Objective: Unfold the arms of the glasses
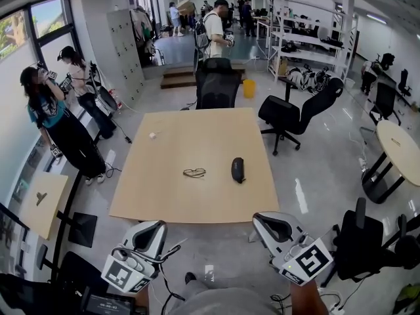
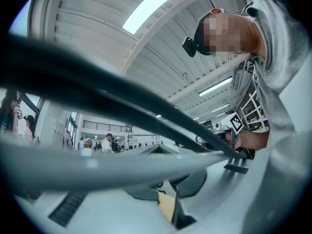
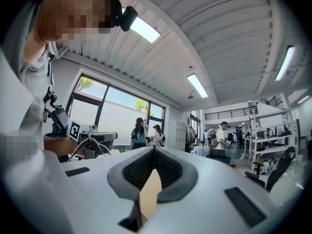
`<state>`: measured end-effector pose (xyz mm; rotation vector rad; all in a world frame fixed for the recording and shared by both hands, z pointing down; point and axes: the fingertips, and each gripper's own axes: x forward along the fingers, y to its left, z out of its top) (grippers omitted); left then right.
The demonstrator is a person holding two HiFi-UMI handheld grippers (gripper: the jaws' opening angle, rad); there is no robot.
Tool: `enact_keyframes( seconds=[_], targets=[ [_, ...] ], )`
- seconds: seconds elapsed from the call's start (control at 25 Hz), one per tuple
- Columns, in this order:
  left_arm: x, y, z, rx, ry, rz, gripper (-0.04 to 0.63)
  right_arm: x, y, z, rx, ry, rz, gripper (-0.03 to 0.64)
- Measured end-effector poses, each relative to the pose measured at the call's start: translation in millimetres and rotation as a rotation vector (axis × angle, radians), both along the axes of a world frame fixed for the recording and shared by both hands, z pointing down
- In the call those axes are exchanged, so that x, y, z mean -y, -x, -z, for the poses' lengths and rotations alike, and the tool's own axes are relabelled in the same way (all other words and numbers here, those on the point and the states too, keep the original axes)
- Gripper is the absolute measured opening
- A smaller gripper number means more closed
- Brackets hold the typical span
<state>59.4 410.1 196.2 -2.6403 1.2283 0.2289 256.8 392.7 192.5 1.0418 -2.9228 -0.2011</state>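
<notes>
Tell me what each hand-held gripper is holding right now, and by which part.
Nothing is held. The left hand-held gripper and right hand-held gripper are both shut and empty; the glasses lie untouched on the table.

Both grippers are held low, just short of the worktop's near edge and well apart from each other. The left gripper sits off the near left corner, tilted slightly upward, its jaws closed together with nothing between them. The right gripper sits off the near right corner, pointing level, jaws pressed together and empty. A bare forearm shows behind it.
</notes>
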Motion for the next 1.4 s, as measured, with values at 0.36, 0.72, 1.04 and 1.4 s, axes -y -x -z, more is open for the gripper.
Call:
enact_keyframes(
  seconds=[0.36,0.72,1.04,1.4],
  targets=[
    [53.4,31.3,-15.0,0.01,0.019,0.006,0.006,51.1,37.6,-23.0,-0.007,0.056,0.005,0.009],
    [152.1,98.1,-35.5,-0.008,0.026,0.001,0.006,151.1,106.0,-43.4,0.0,0.065,-0.013,0.009],
    [268.6,184.5,-43.7,-0.031,0.058,-0.044,0.006,263.0,189.2,-48.5,-0.01,0.079,-0.072,0.009],
    [354.5,200.6,-55.6,-0.039,0.089,-0.107,0.006,341.0,208.9,-49.5,-0.038,0.09,-0.134,0.009]
  ],
)
